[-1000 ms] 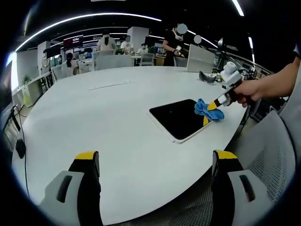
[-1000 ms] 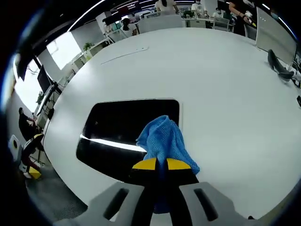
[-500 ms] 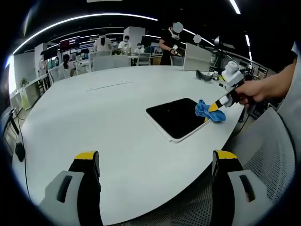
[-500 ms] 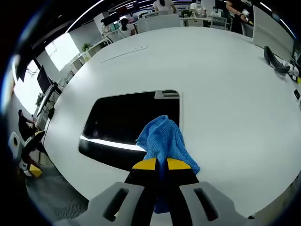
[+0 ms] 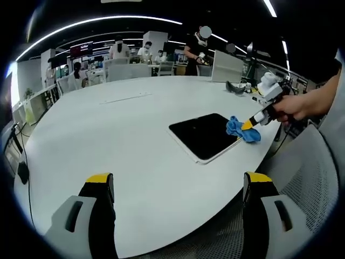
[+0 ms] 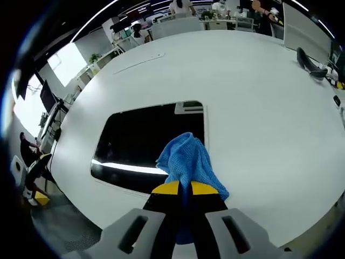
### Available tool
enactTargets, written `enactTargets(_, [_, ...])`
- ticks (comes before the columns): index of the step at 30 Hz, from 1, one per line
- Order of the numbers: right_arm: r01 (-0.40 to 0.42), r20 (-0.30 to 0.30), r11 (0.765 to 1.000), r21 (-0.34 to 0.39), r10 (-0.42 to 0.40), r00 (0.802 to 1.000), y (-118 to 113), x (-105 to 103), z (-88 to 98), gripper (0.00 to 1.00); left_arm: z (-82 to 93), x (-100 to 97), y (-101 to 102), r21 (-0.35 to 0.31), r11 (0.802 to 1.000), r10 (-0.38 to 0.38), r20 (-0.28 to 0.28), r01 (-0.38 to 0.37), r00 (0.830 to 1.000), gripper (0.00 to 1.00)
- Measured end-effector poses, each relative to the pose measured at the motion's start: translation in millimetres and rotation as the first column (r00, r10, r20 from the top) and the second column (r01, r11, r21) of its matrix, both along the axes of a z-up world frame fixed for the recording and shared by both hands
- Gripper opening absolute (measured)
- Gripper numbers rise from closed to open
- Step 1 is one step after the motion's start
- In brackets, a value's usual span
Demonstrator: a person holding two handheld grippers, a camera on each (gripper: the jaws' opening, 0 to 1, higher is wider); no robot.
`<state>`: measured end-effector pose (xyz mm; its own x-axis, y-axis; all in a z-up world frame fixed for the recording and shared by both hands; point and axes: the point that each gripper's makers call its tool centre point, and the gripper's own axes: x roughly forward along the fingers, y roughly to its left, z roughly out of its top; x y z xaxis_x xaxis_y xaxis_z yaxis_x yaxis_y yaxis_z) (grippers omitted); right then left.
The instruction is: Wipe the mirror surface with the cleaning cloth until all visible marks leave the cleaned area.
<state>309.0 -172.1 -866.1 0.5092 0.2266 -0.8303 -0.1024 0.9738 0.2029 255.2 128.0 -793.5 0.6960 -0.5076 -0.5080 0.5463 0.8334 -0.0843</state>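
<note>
In the right gripper view our right tongs (image 6: 185, 188) are pinched on the blue cleaning cloth (image 6: 187, 160), yellow tips pressed together with the fabric bunched between them and spilling forward. The cloth sits at the near right corner of the mirror (image 6: 145, 145), a dark rectangular slab lying flat on the white worktop (image 6: 253, 113), and it laps over the mirror's right edge onto the worktop. We judge the wiping step is in hand, with most of the glass not yet covered from this corner. The surface reflects a bright ceiling strip and a pale patch near its far edge; we cannot make out actual marks on it. Next move, as we read it: carry the cloth leftward and away across the dark surface, keeping it pressed flat and inside the frame. In the left gripper view our left tongs (image 5: 178, 186) are spread wide and holding nothing, low over the near worktop, well apart from the mirror, and the hand (image 5: 294, 105) holding the right tongs comes in from the right. Nothing lies between cloth and glass. Further off, a dark object (image 6: 310, 59) rests on the worktop near its far right edge, well apart from the mirror. Beyond are office desks and several people.
</note>
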Motion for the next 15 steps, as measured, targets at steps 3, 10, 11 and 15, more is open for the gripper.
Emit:
enactTargets(3, [-0.006, 0.002, 1.000, -0.007, 0.006, 1.000, 1.5, -0.8, 0.1, 0.00, -0.5, 1.0, 1.6, 0.000, 1.000, 0.006, 0.003, -0.006, 1.000, 0.99])
enactTargets(10, [-0.002, -0.003, 1.000, -0.006, 0.002, 1.000, 3.8, -0.6, -0.2, 0.00, 0.1, 0.9, 1.5, -0.002, 1.000, 0.007, 0.004, -0.007, 1.000, 0.99])
enactTargets(11, [-0.003, -0.003, 1.000, -0.006, 0.003, 1.000, 4.2, -0.5, -0.3, 0.00, 0.2, 1.0, 1.8, -0.004, 1.000, 0.009, 0.004, -0.009, 1.000, 0.99])
enactTargets(15, [-0.007, -0.011, 1.000, -0.002, 0.007, 1.000, 9.2, 0.7, -0.4, 0.00, -0.9, 0.8, 2.9, -0.003, 1.000, 0.010, -0.001, -0.010, 1.000, 0.99])
